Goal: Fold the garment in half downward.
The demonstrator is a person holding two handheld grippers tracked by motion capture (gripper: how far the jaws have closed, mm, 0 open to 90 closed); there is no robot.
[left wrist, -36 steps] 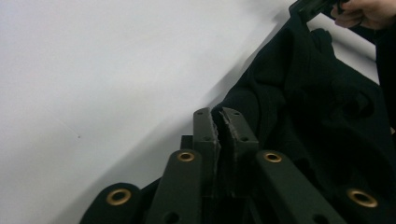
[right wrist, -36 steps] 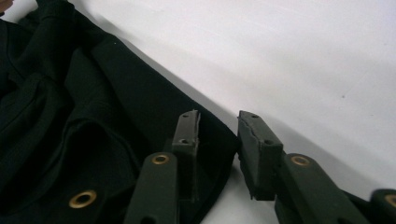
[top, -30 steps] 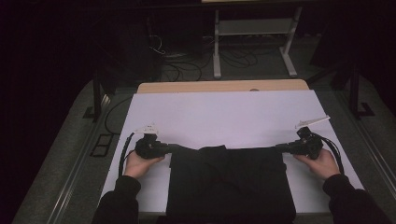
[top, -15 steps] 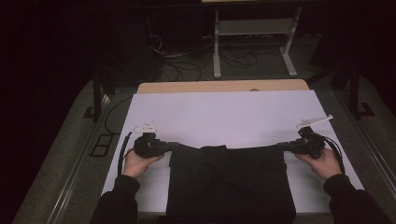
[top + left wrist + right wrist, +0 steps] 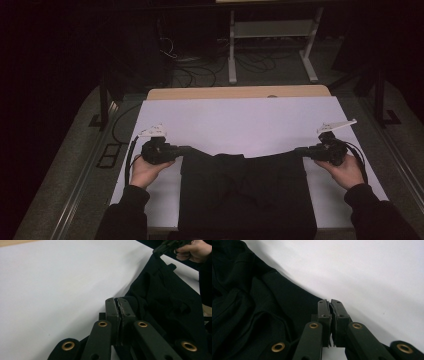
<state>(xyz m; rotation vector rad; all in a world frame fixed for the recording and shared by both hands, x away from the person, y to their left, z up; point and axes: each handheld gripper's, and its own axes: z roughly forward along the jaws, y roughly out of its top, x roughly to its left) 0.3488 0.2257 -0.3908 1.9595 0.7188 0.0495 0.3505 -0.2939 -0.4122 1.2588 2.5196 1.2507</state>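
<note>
Black garment (image 5: 247, 200): near edge of white tabletop (image 5: 240, 122), centred. Left claw (image 5: 186, 149) and right claw (image 5: 300, 150) each clamped on an upper corner. Change: claws drawn slightly farther apart, top edge tauter; likely spreading flat for folding.

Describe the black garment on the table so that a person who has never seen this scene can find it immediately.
Start at the white sheet that covers the table. On its near half lies the black garment, with its far edge stretched between the left gripper and the right gripper, each shut on one corner. It is the one large dark thing on the pale surface.
</note>
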